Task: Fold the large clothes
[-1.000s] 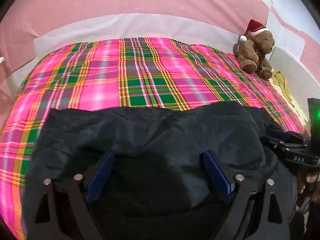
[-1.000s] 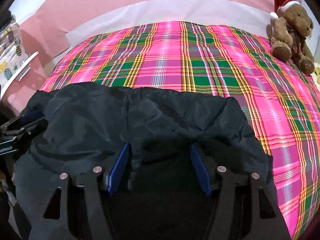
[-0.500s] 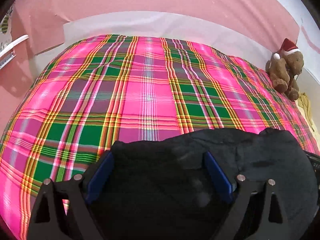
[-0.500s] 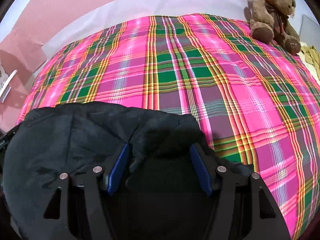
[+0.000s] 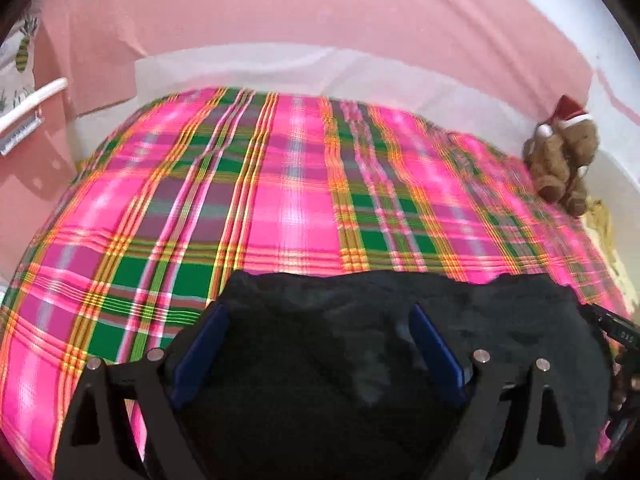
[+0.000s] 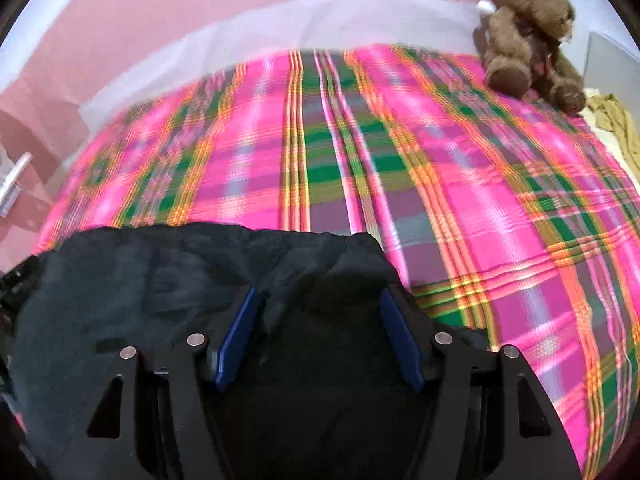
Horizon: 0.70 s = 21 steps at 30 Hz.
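A: Nearest to you, your left claw is standing wide, its blue pads well apart, with the black garment bunched between them. Whether the pads are actually pressing the cloth, I cannot tell; it is too dark there.

B: And your right claw is looking much the same: jaws spread wide, dark fabric filling the gap between the blue pads. The garment is draping over the fingers and spilling off toward the left of that view. Grip or no grip, I cannot tell.

A: In the left view, the tip of your other claw is poking in at the right edge, just beside the garment's corner.

B: Beyond the cloth, the garment's far edge is lying on the pink and green plaid bedspread, which is covering the bed.

A: Farther back, a brown teddy bear in a red Santa hat is sitting at the bed's far right corner, well apart from the garment.

B: Behind it all, a white band and a pink wall are running across.
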### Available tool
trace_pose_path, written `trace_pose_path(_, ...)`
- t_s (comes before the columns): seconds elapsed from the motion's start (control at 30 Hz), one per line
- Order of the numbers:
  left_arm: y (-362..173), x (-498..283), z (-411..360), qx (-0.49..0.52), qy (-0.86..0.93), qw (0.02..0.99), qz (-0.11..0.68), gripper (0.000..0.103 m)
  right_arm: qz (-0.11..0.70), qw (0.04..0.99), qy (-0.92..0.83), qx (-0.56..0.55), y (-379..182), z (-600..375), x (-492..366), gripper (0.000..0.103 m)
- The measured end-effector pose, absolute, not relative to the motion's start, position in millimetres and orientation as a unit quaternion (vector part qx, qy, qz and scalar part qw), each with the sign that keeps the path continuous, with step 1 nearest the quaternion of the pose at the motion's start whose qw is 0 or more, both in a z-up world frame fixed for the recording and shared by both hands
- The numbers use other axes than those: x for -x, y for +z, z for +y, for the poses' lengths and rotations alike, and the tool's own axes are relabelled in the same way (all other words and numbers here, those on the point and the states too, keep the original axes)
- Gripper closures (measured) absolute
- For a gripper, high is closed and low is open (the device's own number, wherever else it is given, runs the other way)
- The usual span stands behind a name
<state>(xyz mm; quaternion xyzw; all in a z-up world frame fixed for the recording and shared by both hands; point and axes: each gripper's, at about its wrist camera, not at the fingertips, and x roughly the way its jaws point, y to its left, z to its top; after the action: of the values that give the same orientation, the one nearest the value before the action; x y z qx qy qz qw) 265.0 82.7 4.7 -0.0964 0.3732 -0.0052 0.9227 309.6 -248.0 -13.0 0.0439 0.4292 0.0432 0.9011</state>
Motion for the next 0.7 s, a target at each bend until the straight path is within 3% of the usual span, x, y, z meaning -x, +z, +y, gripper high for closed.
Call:
trace_pose_path(0.23,26.4,-208.2,22.7,0.084,-0.104,0.931,0.34,0.01,0.369,0.921,0.12,-0.044,23.4,-220.4,-234.6,0.04)
trace_pose_path(0.5,-23.2,-228.3,-16.8,0.045,-0.107,0.921,0.372,0.009,0.412,0.906,0.099,-0.025,-38.2,-221.0,-235.5,0.04)
trace_pose_path(0.7,-29.1,-231.4,-25.6,0.031,-0.09,0.922,0.376,0.009,0.407,0.91,0.081,0.015,-47.2,-208.4,-243.7,0.039)
